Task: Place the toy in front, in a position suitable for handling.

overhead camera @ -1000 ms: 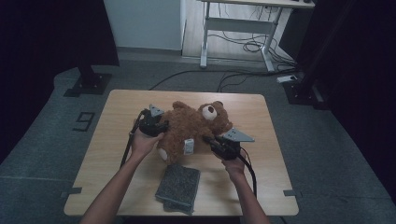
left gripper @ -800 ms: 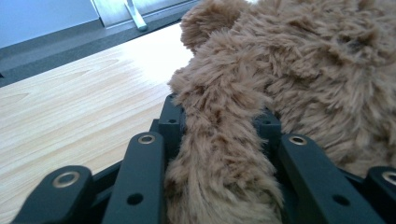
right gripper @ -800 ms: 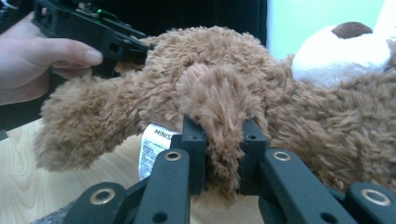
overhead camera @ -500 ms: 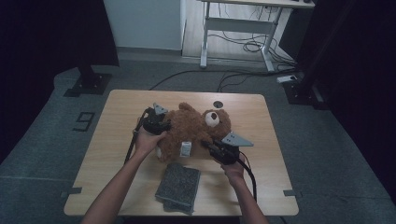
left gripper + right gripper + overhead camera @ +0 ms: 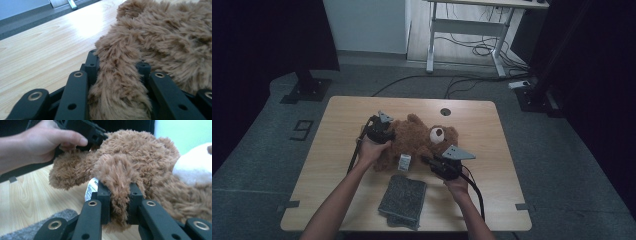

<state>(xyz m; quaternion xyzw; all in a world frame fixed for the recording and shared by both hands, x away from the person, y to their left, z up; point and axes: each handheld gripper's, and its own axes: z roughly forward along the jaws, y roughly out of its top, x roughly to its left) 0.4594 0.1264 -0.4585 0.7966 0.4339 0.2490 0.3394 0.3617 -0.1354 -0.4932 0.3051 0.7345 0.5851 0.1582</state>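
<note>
1. We are holding a brown teddy bear [image 5: 417, 142] that is lying on its back across the middle of the wooden table [image 5: 337, 150], head toward our right.
2. Our left gripper [image 5: 381, 131] is clamping a thick, shaggy limb [image 5: 117, 85] of the bear; the black jaws are pressing into the fur on both sides, part-way closed around it.
3. Our right gripper [image 5: 437, 165] is pinching a narrower limb [image 5: 117, 185], its jaws squeezed in tight against the plush.
4. We are seeing long, tufted, soft pile on the bear, a rounded white muzzle [image 5: 192, 168] and a small white sewn-in label [image 5: 404, 162] hanging at its side.
5. A folded grey cloth [image 5: 404, 197] with a coarse, speckled weave is lying flat near the table's front edge, just beside the bear and between our forearms.
6. The tabletop is showing pale, smooth wood grain with rounded corners and a small round cable hole [image 5: 445, 112] near its far edge.
7. The table is standing on grey carpet [image 5: 272, 130]; behind it, a white desk frame [image 5: 462, 27] with loose cables [image 5: 472, 50] is standing by a light wall, and dark curtains are hanging at both sides.
</note>
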